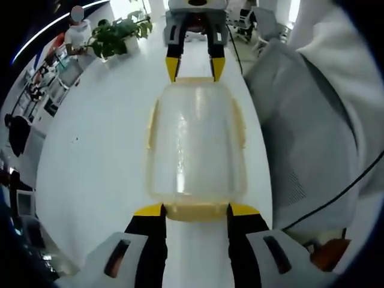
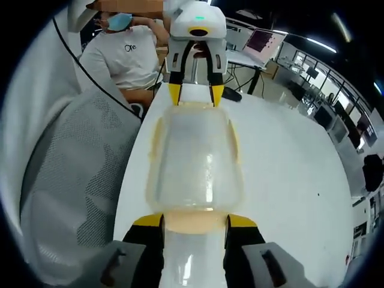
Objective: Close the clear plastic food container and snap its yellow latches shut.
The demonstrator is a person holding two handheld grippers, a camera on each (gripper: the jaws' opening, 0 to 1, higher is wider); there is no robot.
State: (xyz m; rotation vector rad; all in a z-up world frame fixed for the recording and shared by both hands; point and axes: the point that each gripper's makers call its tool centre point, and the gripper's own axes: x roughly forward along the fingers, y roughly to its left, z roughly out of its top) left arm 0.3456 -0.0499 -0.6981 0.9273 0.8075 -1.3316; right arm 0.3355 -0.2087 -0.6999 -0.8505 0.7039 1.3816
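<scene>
Bright, even overhead light glares off the white table [image 1: 108,156]; fisheye edges bend and blur.

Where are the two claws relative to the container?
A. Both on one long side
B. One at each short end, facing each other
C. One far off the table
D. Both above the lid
B: the left claw and right claw flank opposite end latches of the container.

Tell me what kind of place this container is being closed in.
Probably an open-plan office or lab. A long white table holds the container, a mesh office chair stands beside it, a monitor sits on a desk behind, and a potted plant stands at the far end.
</scene>
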